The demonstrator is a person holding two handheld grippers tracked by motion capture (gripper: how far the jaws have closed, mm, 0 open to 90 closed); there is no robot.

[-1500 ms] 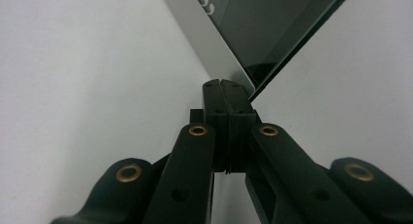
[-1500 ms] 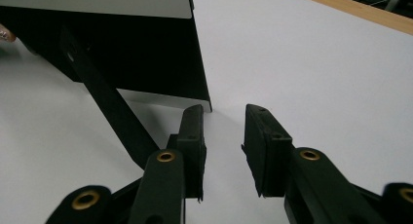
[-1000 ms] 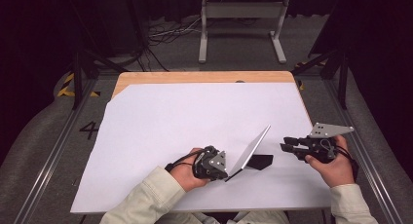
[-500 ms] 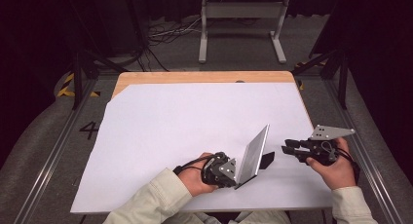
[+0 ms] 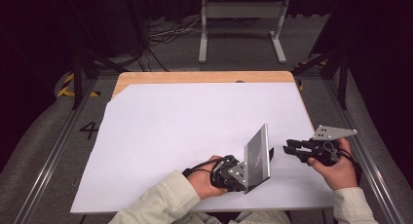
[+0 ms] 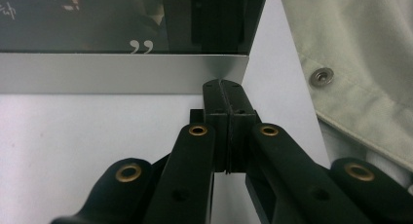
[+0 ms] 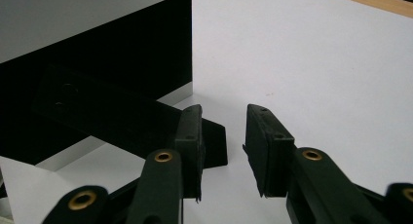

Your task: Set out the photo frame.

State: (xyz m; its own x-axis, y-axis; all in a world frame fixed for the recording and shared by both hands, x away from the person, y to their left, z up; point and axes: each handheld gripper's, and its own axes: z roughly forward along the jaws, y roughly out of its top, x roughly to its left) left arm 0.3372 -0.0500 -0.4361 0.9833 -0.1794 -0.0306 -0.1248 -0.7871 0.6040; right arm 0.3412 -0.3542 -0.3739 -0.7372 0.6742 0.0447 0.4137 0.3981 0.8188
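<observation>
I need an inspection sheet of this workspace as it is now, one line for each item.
Surface: wooden table under a white sheet.
Job's things: picture frame standing tilted on the sheet, black stand behind it.
Clutter: nothing seen.
Grippers: left gripper shut on the frame's silver edge; right gripper open, apart from the frame, nothing between its jaws.
Cables: black cable at the left wrist; loose cables on the floor beyond.
Surroundings: grey metal stand, dark room, floor marking "4".
</observation>
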